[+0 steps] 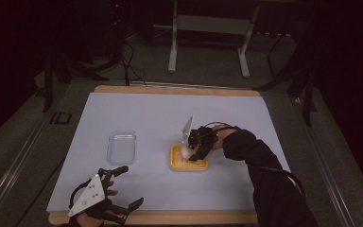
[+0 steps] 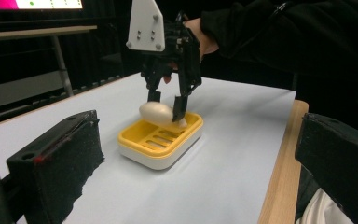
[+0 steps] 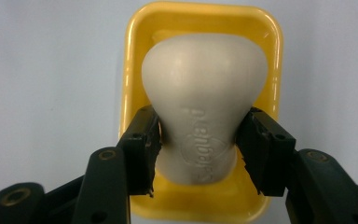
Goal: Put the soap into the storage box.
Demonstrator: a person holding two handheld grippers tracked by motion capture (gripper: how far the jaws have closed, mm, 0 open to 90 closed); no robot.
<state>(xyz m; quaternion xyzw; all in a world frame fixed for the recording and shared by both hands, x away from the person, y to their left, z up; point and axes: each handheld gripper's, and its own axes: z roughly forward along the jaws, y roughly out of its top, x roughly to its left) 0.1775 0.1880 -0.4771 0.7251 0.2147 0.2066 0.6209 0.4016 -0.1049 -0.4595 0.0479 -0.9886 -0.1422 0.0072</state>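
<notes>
Right gripper view: a pale, waisted bar of soap (image 3: 204, 105) is seen between the two black jaws of the right gripper (image 3: 200, 151), with embossed lettering on its upper face. The jaws are pressed against the narrow waist from both sides, so the soap is pinched, not merely flanked. The wide rounded end lies beyond the jaws and the shorter end towards the camera. The bar is judged to be stiff, fairly light and smooth, so it could slip if squeezed on its curved, swelling ends. The waist is judged the best place to be taken hold of, since the wider parts on either side would stop it sliding out.

Directly beneath the soap lies a yellow soap dish (image 3: 133, 60) with a raised rim. In the left gripper view the soap (image 2: 156, 112) is seen just above or resting on the far edge of the dish (image 2: 140, 140), which has slots in its floor and a white base; whether the bar touches the rim cannot be told.

In the high view the dish (image 1: 175, 163) sits right of the middle of a pale mat (image 1: 146, 113) on the table, with a clear, shallow tray (image 1: 122, 147) well apart to its left. The left gripper (image 1: 125, 189) is held near the front edge, its jaws spread wide with nothing between them
</notes>
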